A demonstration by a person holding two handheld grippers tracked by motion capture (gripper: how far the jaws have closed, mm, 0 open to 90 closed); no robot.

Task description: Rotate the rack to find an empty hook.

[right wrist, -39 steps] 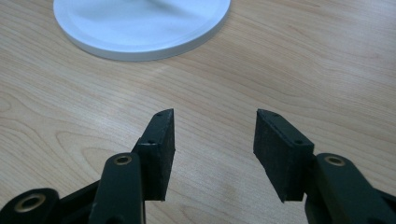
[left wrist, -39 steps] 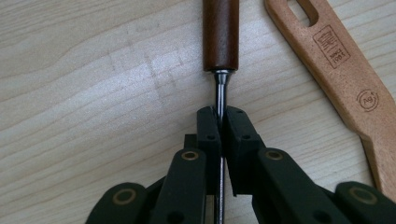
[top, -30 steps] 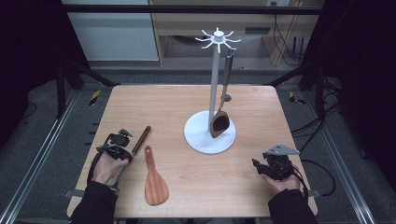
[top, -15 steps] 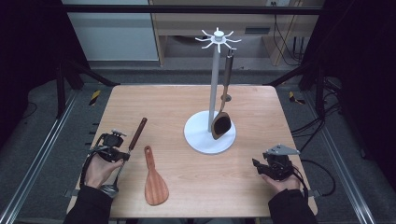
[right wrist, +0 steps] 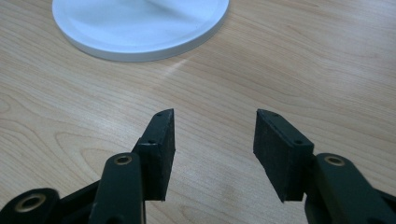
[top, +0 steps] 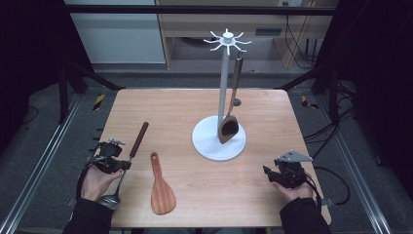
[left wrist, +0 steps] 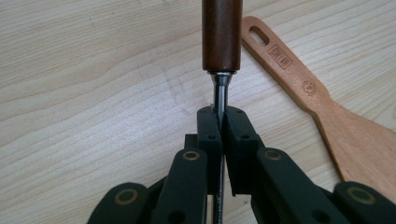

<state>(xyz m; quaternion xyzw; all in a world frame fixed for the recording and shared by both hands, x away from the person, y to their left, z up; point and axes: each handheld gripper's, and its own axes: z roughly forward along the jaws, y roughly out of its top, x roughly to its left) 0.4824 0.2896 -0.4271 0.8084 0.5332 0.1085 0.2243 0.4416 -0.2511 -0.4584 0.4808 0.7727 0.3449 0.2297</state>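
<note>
Table carries a white rack right of centre, its hooks up top, so utensils hang clear of the wood; a dark wooden spoon already hangs there, bowl over the base. A wooden spatula lies flat near the front edge, loose, likely next. Left gripper is clamped on the metal neck of a wood-handled ladle, just below the handle, leaving the handle end free for a hook. Ladle sits front-left, handle pointing away. Right gripper idles, jaws apart, empty, near the base.
</note>
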